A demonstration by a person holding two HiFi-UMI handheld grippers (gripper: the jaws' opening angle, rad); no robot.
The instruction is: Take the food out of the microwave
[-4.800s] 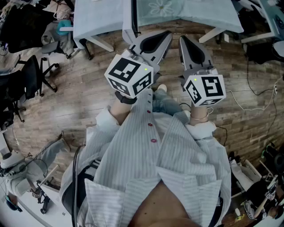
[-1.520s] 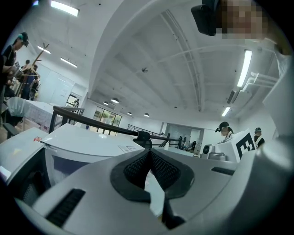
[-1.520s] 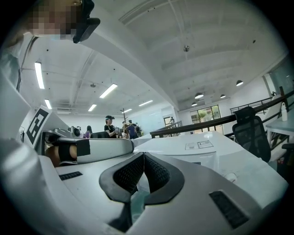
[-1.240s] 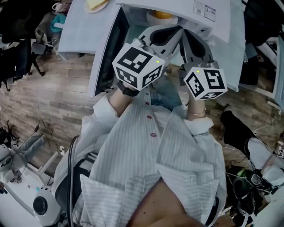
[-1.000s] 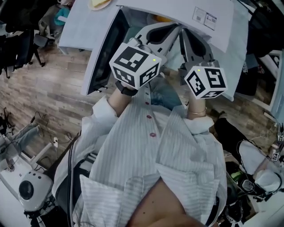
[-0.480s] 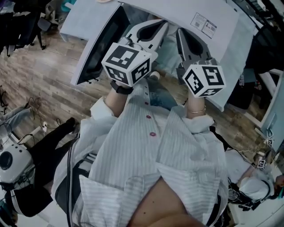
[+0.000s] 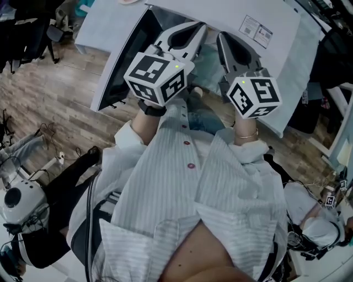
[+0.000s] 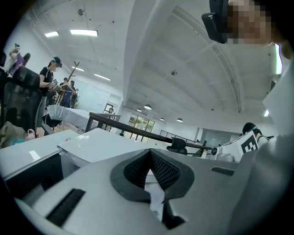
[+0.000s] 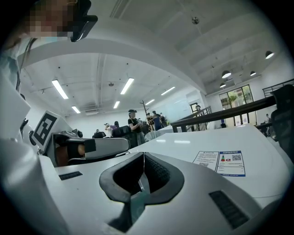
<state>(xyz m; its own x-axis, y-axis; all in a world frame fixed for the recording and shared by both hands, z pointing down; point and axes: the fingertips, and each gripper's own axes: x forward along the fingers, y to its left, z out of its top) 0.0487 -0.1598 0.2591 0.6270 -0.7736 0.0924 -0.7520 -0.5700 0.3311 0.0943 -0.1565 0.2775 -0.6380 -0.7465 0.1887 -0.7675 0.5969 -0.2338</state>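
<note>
The white microwave [image 7: 231, 16] stands on a pale table, its top bearing a printed sticker [image 7: 255, 31]. Its dark-glassed door [image 7: 118, 69] hangs open to the left. The food inside is hidden in every view. My left gripper [image 7: 194, 26] is shut and empty, held just in front of the open cavity. Beside it, my right gripper [image 7: 220, 37] is also shut and empty, below the microwave's front edge. In the left gripper view the shut jaws [image 8: 149, 152] point level over the microwave's top [image 8: 101, 143]. The right gripper [image 9: 143, 157] faces the stickered top [image 9: 220, 163].
The pale table [image 7: 96, 27] carries the microwave, and a plate's edge [image 7: 128, 1] shows at its far side. Wooden floor [image 7: 49, 104] lies to the left, with black chairs [image 7: 27, 33] and equipment [image 7: 19, 201]. Several people [image 8: 48, 80] stand far off.
The head view has swung, so the microwave's top now fills the upper frame and the orange food seen in the cavity has gone out of sight. Both grippers stay shut, close together.
</note>
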